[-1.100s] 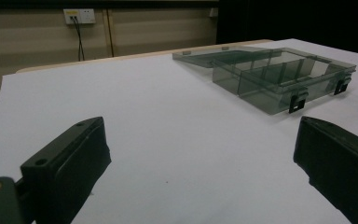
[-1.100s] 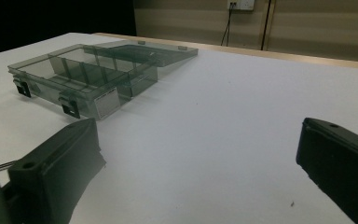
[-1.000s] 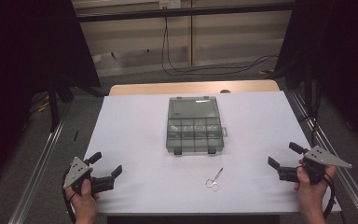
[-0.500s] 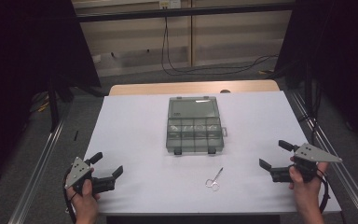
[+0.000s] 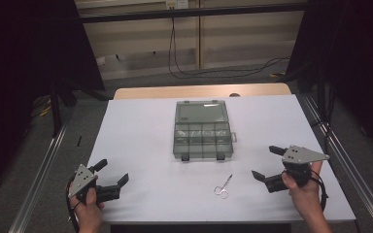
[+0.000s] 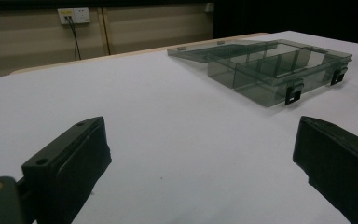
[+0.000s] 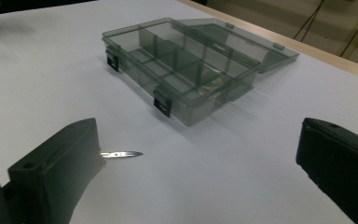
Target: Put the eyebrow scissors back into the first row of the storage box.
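Right gripper [image 5: 266, 163] is held wide open, nothing gripped, just right of the scissors [image 5: 222, 186] and nearer to them than to the compartment box [image 5: 203, 130]. Scissors are seen lying flat on the white table [image 5: 141, 141], in front of the box's latched edge, apart from it. Box lid is opened flat behind the box. Left gripper [image 5: 112, 172] is held wide open and empty, well to the left of the scissors. Blade tip [image 7: 121, 154] is seen beside the right gripper's jaw.

Both tongs gape wide — left tongs [image 5: 111, 175] low, right tongs [image 5: 267, 163] seemingly lifted, angled inward.
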